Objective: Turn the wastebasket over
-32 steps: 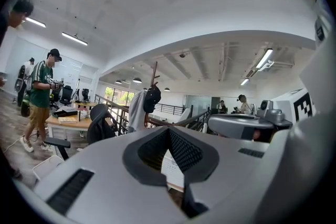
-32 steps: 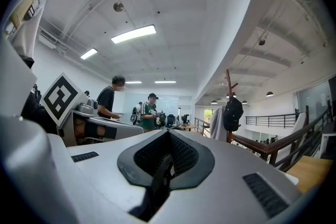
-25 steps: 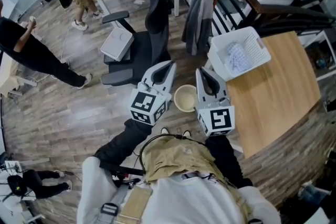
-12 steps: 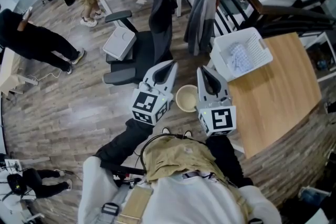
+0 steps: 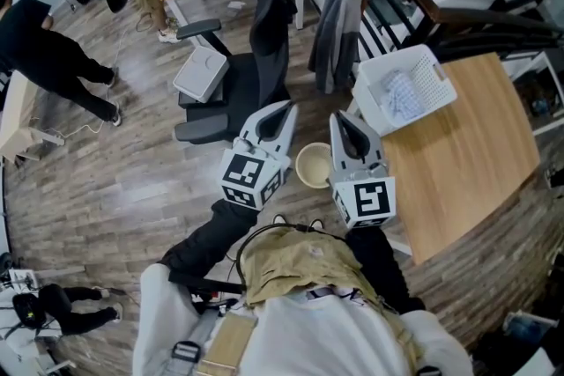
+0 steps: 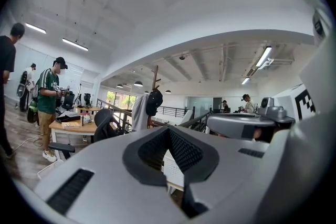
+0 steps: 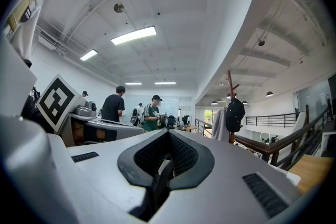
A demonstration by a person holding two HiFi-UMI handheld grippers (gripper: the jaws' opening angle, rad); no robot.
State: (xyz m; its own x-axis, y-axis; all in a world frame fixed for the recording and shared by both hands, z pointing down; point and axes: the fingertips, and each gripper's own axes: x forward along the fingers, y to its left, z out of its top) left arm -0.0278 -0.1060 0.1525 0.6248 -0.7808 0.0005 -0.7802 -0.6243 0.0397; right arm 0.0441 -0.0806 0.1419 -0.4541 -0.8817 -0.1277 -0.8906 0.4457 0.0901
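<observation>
The white perforated plastic wastebasket, as I take it, stands mouth-up on the near corner of the light wooden table. It lies ahead and to the right of both grippers, its long side slanting across their line. The right gripper is nearer than the left gripper, and both have their jaws together on nothing. A round cream tub sits on the floor between them. Against the earlier frame, only the background walkers have moved.
</observation>
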